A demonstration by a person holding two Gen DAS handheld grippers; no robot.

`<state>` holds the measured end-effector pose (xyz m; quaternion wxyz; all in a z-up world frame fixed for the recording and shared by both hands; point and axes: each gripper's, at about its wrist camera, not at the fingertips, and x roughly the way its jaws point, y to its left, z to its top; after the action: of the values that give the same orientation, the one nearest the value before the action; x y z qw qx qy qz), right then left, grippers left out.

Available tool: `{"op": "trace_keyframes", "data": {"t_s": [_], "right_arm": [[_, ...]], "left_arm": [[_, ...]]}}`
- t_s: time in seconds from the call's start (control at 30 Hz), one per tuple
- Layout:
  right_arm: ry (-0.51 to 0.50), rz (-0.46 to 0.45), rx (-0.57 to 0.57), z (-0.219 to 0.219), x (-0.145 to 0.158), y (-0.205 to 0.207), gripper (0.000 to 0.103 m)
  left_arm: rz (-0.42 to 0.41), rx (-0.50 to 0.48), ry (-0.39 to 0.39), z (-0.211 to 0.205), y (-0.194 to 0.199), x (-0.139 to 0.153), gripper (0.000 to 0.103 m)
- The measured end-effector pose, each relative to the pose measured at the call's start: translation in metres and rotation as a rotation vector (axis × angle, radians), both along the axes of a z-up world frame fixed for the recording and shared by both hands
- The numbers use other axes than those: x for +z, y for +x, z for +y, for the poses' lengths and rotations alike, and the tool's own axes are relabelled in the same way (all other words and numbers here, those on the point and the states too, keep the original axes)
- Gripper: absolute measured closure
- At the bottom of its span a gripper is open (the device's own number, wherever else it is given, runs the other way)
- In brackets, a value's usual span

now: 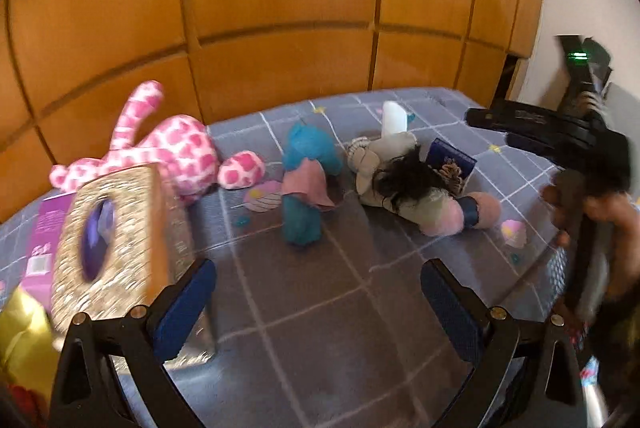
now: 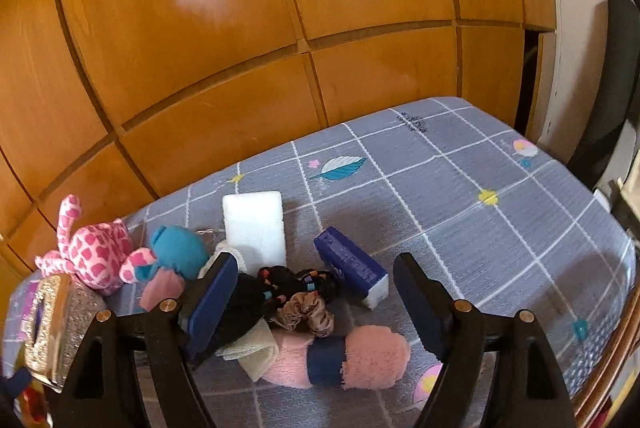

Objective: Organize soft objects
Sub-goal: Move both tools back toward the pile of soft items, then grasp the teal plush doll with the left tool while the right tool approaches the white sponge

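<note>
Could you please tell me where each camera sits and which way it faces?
Left wrist: on the left gripper, facing across the bed toward the wardrobe; open jaws, the person's right hand show.
Right wrist: on the right gripper, above the pink slipper; open jaws show.
Shared: pink plush, teal plush.

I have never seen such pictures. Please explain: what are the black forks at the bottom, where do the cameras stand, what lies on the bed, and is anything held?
Each fork is a hand-held two-finger gripper; a camera sits on each one and looks forward along its fingers. The left gripper and the right gripper are both open and hold nothing. On the grey checked bed lie a pink spotted plush, a teal plush, a pink fuzzy sock, a scrunchie, a white block, a blue box and a glittery tissue box.
</note>
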<state>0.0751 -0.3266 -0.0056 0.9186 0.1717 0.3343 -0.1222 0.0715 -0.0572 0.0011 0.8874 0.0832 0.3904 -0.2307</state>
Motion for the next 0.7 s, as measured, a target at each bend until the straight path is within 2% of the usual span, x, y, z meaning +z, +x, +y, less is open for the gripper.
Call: {"op": "trace_keyframes", "data": {"t_s": [0.07,0.2,0.23,0.33,0.6,0.67,0.7], "right_arm": [[0.031,-0.003,0.002,-0.003,-0.003,-0.001,0.021],[0.088,-0.002,0.006,-0.009,-0.005,0.0,0.021],[0.097,-0.005,0.008,-0.01,-0.005,-0.001,0.021],[0.126,-0.01,0.013,-0.014,-0.006,0.0,0.021],[0.189,0.01,0.048,-0.016,-0.012,0.004,0.021],[0.199,0.011,0.051,-0.016,-0.013,0.005,0.021],[0.203,0.011,0.051,-0.017,-0.014,0.005,0.021]], "left_arm": [[-0.005,0.031,0.049,-0.015,0.019,-0.007,0.0],[0.03,0.089,0.094,-0.031,0.057,-0.02,0.003],[0.043,0.1,0.098,-0.034,0.066,-0.023,0.009],[0.091,0.129,0.093,-0.041,0.095,-0.035,0.016],[0.153,0.14,0.113,-0.064,0.148,-0.064,0.018],[0.175,0.135,0.12,-0.069,0.158,-0.074,0.026],[0.191,0.133,0.119,-0.071,0.163,-0.08,0.042]]}}
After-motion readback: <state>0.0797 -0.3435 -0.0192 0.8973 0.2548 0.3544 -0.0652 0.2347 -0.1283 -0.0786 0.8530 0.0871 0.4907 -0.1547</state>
